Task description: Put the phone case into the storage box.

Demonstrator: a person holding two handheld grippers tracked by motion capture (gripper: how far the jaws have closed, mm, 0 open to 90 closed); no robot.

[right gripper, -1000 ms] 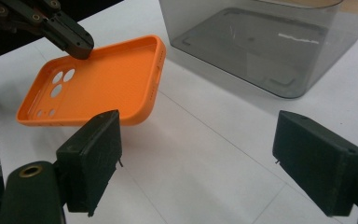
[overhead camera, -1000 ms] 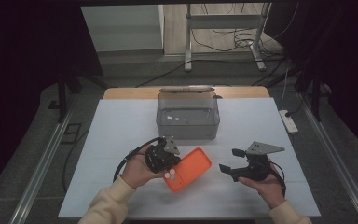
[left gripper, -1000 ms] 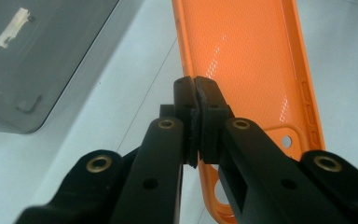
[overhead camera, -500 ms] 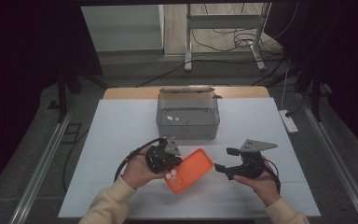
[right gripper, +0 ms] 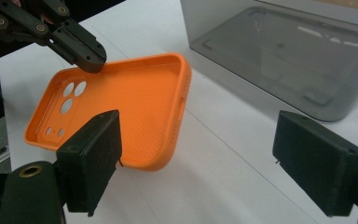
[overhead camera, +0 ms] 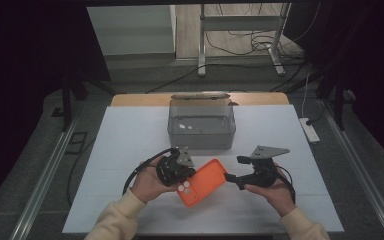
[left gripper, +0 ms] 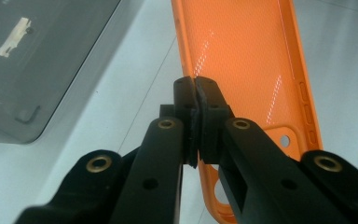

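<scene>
Since a second ago my right gripper (overhead camera: pixel 232 169), jaws spread, has closed in beside the orange phone case (overhead camera: pixel 202 182). Left gripper (overhead camera: pixel 182 171) pinches the case rim; it lies diagonally before the grey bin (overhead camera: pixel 201 131), camera holes nearest me.

Grey see-through bin (overhead camera: pixel 201 131) sits mid-table on the white tabletop (overhead camera: pixel 125 150), toward its far edge; open top, a couple of pale labels on its inner wall. Strip of bare wood (overhead camera: pixel 140 99) shows just behind the bin, w/ a flat lid-like piece (overhead camera: pixel 200 95) lying along it. White power strip (overhead camera: pixel 310 129) off to the bin's right, past the table edge. Beyond the bin: metal stand legs (overhead camera: pixel 240 47) and loose cables (overhead camera: pixel 232 42) on the floor. Metal rails (overhead camera: pixel 47 170) run well left and right of the bin.
</scene>
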